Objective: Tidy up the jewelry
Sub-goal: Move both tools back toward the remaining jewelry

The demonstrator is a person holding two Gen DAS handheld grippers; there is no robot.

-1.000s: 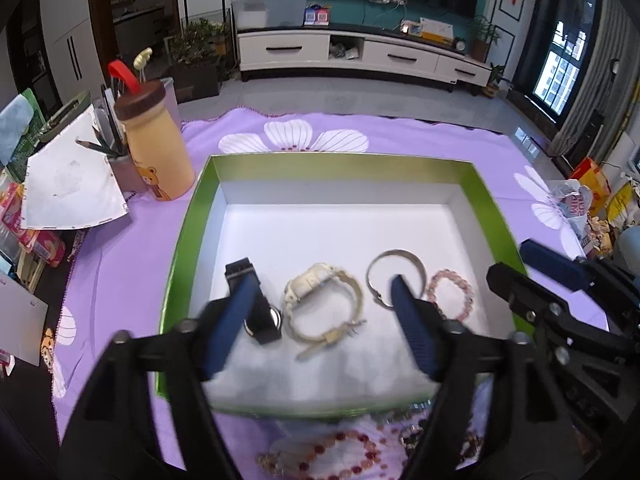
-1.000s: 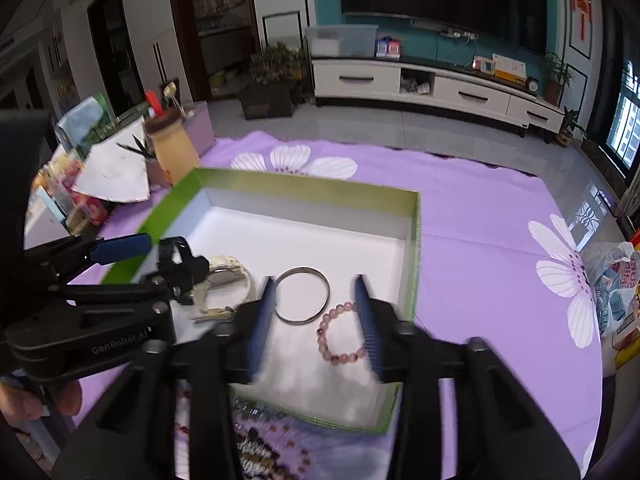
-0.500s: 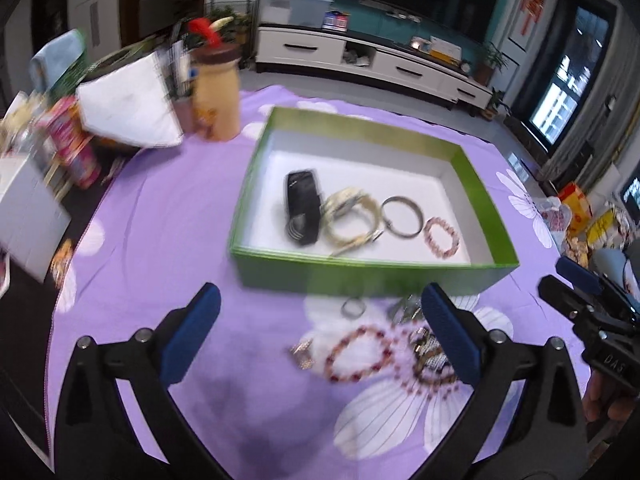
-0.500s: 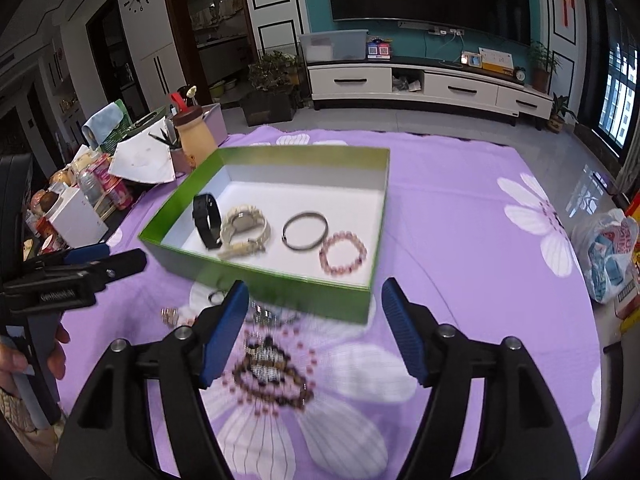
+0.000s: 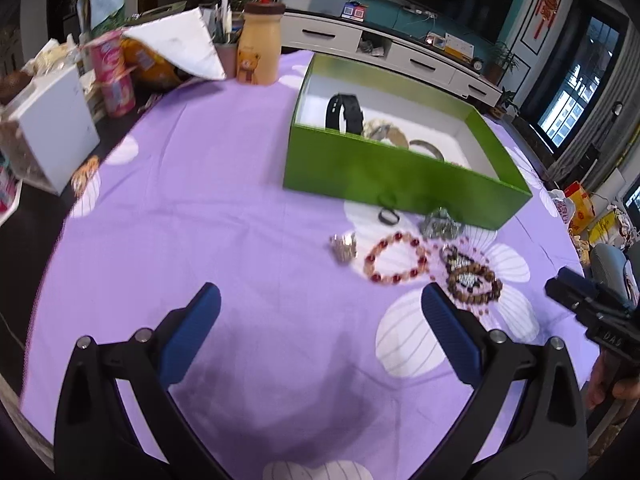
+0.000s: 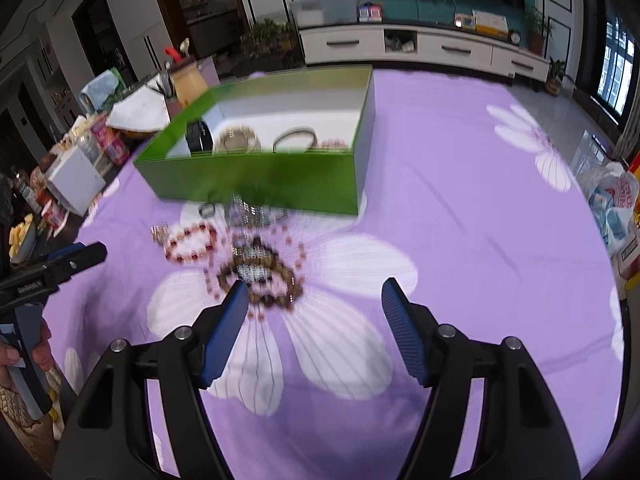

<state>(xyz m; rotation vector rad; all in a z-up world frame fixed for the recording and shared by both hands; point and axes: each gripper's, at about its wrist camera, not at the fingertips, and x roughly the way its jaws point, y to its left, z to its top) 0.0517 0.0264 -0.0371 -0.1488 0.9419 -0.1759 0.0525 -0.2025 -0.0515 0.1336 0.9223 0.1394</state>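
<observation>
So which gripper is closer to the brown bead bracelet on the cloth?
Right. The right gripper hangs open with its left finger beside the brown bead bracelet; the left gripper is open too, off to the bracelet's left.

- Hiding the lower parts of the black watch (image 5: 344,114) and silver bangle (image 5: 427,148) behind the green box's (image 5: 384,176) near wall.
- Blurring into streaks: bead bracelets (image 6: 260,272) in the right wrist view.
- Cutting off the right gripper (image 5: 600,312) at the frame's edge.

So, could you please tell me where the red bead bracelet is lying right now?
The red bead bracelet lies on the purple cloth in front of the green box, between a small silver piece and a brown bead bracelet.
</observation>
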